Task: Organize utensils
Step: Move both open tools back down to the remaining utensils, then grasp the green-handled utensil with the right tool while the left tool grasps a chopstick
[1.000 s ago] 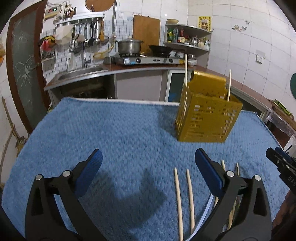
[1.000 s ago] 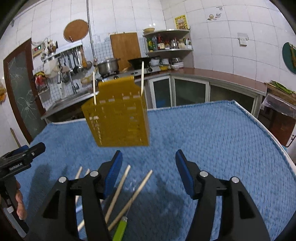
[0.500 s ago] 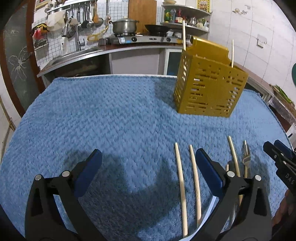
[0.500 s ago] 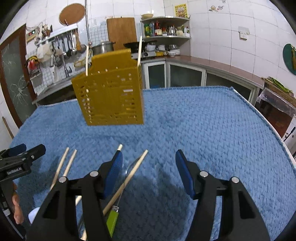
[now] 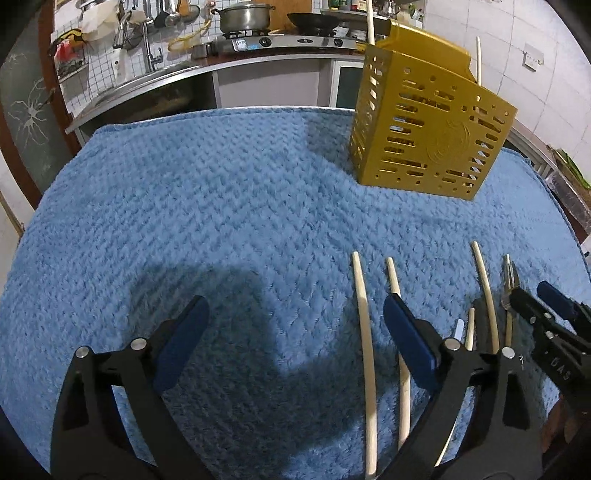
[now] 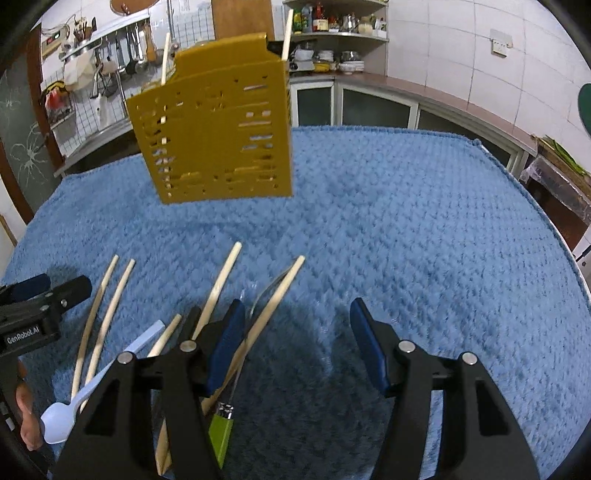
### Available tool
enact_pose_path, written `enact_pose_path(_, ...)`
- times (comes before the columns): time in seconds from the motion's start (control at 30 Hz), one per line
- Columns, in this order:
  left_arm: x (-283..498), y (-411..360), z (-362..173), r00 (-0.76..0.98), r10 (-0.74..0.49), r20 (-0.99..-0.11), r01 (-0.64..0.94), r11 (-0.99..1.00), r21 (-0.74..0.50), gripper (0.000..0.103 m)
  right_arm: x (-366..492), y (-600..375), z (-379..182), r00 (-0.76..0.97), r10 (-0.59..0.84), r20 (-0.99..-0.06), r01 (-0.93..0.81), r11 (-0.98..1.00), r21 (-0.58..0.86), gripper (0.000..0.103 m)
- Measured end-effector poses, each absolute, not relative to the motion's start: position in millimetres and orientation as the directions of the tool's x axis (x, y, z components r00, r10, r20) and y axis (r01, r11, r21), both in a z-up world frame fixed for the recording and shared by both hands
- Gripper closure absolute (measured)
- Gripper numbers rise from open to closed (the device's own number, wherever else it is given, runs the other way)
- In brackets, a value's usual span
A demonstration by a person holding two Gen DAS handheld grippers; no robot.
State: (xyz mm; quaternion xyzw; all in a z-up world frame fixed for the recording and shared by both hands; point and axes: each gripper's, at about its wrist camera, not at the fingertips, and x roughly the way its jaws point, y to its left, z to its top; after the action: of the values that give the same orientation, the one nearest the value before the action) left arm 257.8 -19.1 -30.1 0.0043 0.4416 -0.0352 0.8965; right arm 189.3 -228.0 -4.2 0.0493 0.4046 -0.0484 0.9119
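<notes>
A yellow slotted utensil holder stands upright on the blue towel, with two chopsticks poking out of it. Several loose chopsticks lie on the towel in front of it. Among them are a white plastic spoon and a fork with a green handle. My left gripper hovers above the towel left of the pile. Its jaws are closing and grip nothing; one chopstick lies below, just inside the right finger. My right gripper is open over bare towel, its left finger above a chopstick and the fork.
The towel covers the whole table, whose edges drop off at the left, right and far sides. Behind it runs a kitchen counter with a sink, a stove and a pot. A hand shows at the lower left.
Both grippers have sunk and tipped down toward the towel. The loose utensils now fill more of each view and the holder sits higher in frame. The left jaws have narrowed slightly.
</notes>
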Motion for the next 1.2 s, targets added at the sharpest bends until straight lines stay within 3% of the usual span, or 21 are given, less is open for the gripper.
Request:
enact_pose_path(0.1, 260.1, -21.9, -31.3, 0.596, -0.073, -0.8, 0.077, 0.996, -0.034, 0.016, 191.4, -226.7, -5.6, 0.662, -0.055, -0.747, 0.13, 0.991, 0.041, 0.046)
enact_pose_path(0.37, 266.6, -36.4, -33.5, 0.551, -0.124, -0.825, 0.138, 0.989, -0.056, 0.045, 198.6, -220.4, -4.3, 0.643, -0.005, -0.766, 0.087, 0.994, 0.066, 0.077)
enact_pose_path(0.47, 267.7, -42.4, -34.2, 0.539, -0.132, -0.832, 0.154, 0.986, -0.057, 0.053, 201.4, -217.7, -4.8, 0.634, 0.007, -0.773, 0.081, 0.994, 0.076, 0.083)
enact_pose_path(0.53, 268.8, -45.6, -35.9, 0.532, -0.133, -0.837, 0.164, 0.985, -0.052, 0.061, 203.7, -216.3, -6.1, 0.629, 0.019, -0.777, 0.078, 0.993, 0.087, 0.086)
enact_pose_path(0.87, 279.5, -55.5, -38.5, 0.517, -0.103, -0.85, 0.156, 0.987, -0.026, 0.071, 212.4, -218.5, -10.4, 0.622, 0.041, -0.782, 0.085, 0.989, 0.119, 0.088)
enact_pose_path(1.0, 282.6, -54.7, -38.1, 0.511, -0.119, -0.851, 0.157, 0.987, -0.044, 0.089, 212.5, -221.6, -6.8, 0.622, 0.055, -0.781, 0.078, 0.988, 0.132, 0.093)
enact_pose_path(1.2, 280.5, -53.6, -37.2, 0.52, -0.125, -0.845, 0.161, 0.986, -0.047, 0.097, 211.7, -226.5, 0.4, 0.626, 0.08, -0.776, 0.063, 0.986, 0.153, 0.097)
